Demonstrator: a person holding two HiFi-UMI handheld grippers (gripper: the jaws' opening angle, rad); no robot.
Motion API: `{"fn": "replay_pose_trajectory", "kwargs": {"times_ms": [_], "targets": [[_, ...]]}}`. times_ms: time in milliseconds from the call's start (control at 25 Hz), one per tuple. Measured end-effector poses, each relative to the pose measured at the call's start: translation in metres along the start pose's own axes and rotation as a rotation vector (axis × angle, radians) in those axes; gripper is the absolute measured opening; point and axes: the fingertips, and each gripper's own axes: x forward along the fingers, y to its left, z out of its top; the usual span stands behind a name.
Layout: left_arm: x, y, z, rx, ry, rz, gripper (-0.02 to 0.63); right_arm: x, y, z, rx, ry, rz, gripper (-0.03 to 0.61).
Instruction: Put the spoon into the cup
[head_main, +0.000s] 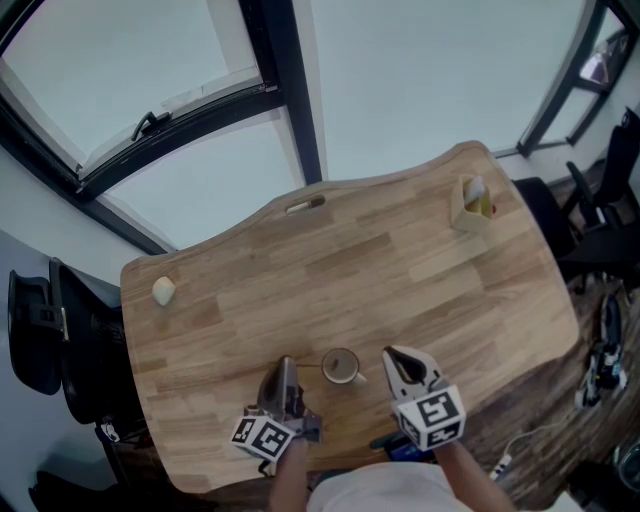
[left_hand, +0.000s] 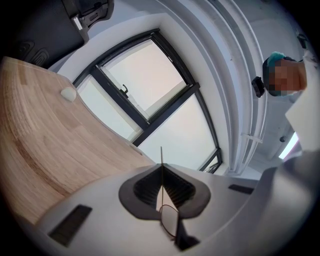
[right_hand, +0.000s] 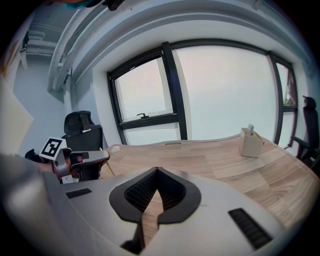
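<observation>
A small cup (head_main: 341, 367) stands near the table's front edge, between my two grippers. My left gripper (head_main: 285, 363) is just left of it and is shut on the spoon. In the left gripper view the spoon (left_hand: 161, 159) shows edge-on as a thin line rising from the closed jaws (left_hand: 161, 169). In the right gripper view the left gripper (right_hand: 105, 156) holds the thin yellowish spoon (right_hand: 108, 168), which slants downward. My right gripper (head_main: 389, 354) is just right of the cup, its jaws (right_hand: 157, 170) shut on nothing. Both gripper views hide the cup.
On the wooden table (head_main: 380, 270) a beige holder (head_main: 472, 206) stands far right, a small pale lump (head_main: 163, 291) lies far left, and a slot (head_main: 305, 206) sits at the back edge. Black chairs (head_main: 40, 330) flank the table. A person (left_hand: 295, 100) stands nearby.
</observation>
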Motion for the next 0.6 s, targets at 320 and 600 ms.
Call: {"fn": "replay_pose_trajectory", "kwargs": {"times_ms": [320, 600], "targets": [[0.0051, -0.0011, -0.0056, 0.021, 0.022, 0.0, 0.003, 0.0013, -0.0012, -0.0008, 0.007, -0.002, 0.006, -0.003], [0.0083, -0.0043, -0.0091, 0.061, 0.044, -0.002, 0.003, 0.0021, -0.0036, -0.0057, 0.012, 0.009, 0.009, -0.003]]}}
